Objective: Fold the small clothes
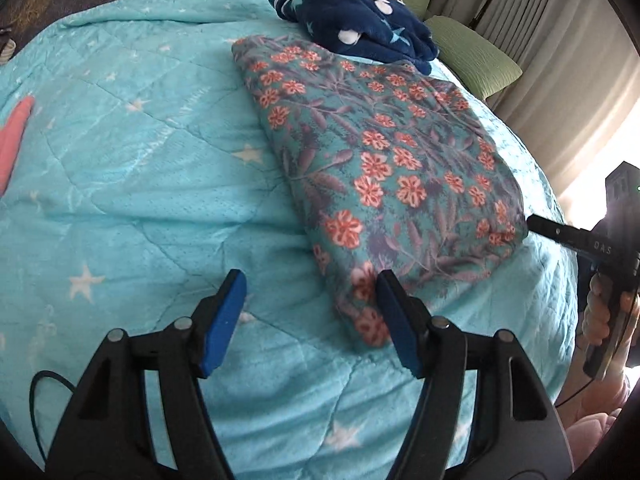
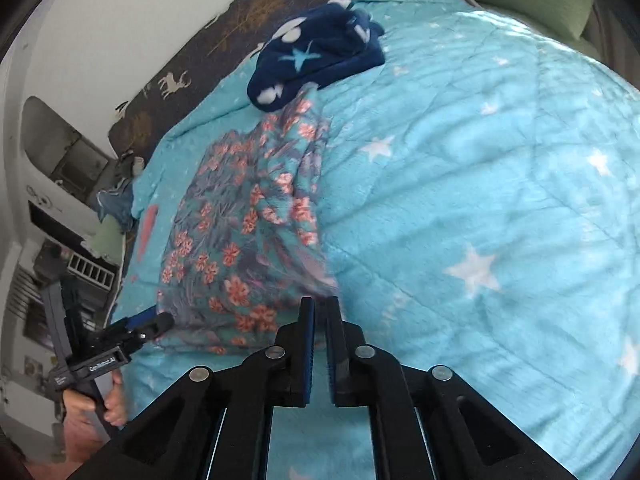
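A teal floral garment lies folded into a long rectangle on the turquoise star blanket. My left gripper is open and empty, just above the blanket at the garment's near corner. In the right wrist view the garment lies ahead to the left. My right gripper has its jaws nearly together at the garment's near right corner; whether cloth is pinched between them is unclear. The right gripper also shows in the left wrist view, touching the garment's right corner. The left gripper shows in the right wrist view.
A navy fleece garment with white stars lies bunched at the floral garment's far end, also in the right wrist view. A pink cloth lies at the left. Green cushions and curtains stand at the right.
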Motion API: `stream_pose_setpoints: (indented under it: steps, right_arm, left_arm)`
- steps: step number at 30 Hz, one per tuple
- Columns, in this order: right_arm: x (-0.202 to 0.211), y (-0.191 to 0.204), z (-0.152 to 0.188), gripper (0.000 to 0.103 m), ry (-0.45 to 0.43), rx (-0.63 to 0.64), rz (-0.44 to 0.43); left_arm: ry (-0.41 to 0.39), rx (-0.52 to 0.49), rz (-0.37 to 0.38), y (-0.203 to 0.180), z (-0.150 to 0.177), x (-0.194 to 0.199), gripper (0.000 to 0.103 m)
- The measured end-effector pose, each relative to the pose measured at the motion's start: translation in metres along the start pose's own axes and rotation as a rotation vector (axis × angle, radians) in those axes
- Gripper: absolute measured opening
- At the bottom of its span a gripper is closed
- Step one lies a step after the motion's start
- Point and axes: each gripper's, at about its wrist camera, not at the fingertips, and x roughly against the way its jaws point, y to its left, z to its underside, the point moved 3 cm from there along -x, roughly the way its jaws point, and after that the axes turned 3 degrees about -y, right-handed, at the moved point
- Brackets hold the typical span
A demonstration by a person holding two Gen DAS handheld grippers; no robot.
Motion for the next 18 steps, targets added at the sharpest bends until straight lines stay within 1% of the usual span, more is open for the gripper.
stream_pose_setpoints:
  steps: [1,2,3,4,5,8,9,11,12,13,14,15,16,17,18]
  right_arm:
    - [0.006,0.000,-0.002,0.010,-0.021,0.027,0.030]
    - [0.010,0.002,-0.004,0.010,-0.037,0.037,0.025]
    - [0.014,0.003,-0.005,0.010,-0.050,0.042,0.008]
    - [0.018,0.010,-0.009,0.010,-0.072,0.058,-0.030]
    - [0.019,0.017,-0.011,0.011,-0.085,0.078,-0.053]
    - [0.012,0.045,-0.019,0.013,-0.104,0.161,-0.083]
    - [0.006,0.057,-0.023,0.013,-0.104,0.193,-0.095]
    - [-0.008,0.068,-0.030,0.013,-0.082,0.210,-0.111]
    - [-0.015,0.067,-0.032,0.013,-0.059,0.202,-0.107]
    - [-0.027,0.063,-0.033,0.013,-0.023,0.177,-0.091]
    - [-0.038,0.052,-0.033,0.011,0.008,0.139,-0.056]
    - [-0.047,0.041,-0.030,0.008,0.032,0.106,-0.038]
    - [-0.052,0.031,-0.028,0.000,0.046,0.068,-0.055]
    - [-0.053,0.024,-0.027,0.000,0.049,0.032,-0.095]
    - [-0.051,0.022,-0.027,0.000,0.050,0.014,-0.116]
  left_arm:
    - [-0.006,-0.002,0.016,-0.002,0.000,0.004,0.068]
    - [-0.014,-0.001,0.032,-0.004,0.000,0.007,0.068]
    - [-0.027,0.003,0.062,-0.008,-0.001,0.011,0.068]
    - [-0.041,0.008,0.094,-0.012,-0.002,0.014,0.069]
    - [-0.049,0.011,0.101,-0.014,-0.004,0.014,0.070]
    - [-0.083,0.012,0.065,-0.020,-0.012,0.014,0.074]
    - [-0.106,0.014,0.058,-0.021,-0.017,0.013,0.074]
    - [-0.130,0.010,0.078,-0.023,-0.021,0.008,0.080]
    - [-0.119,0.006,0.070,-0.022,-0.021,0.002,0.080]
    - [-0.078,0.004,0.033,-0.019,-0.018,-0.010,0.080]
    - [-0.031,0.005,-0.005,-0.014,-0.012,-0.021,0.080]
    - [-0.006,0.009,-0.013,-0.011,-0.006,-0.029,0.080]
    - [-0.028,0.008,-0.001,-0.010,-0.003,-0.029,0.080]
    - [-0.051,0.000,0.006,-0.011,-0.002,-0.023,0.080]
    - [-0.045,-0.004,0.012,-0.012,-0.003,-0.020,0.080]
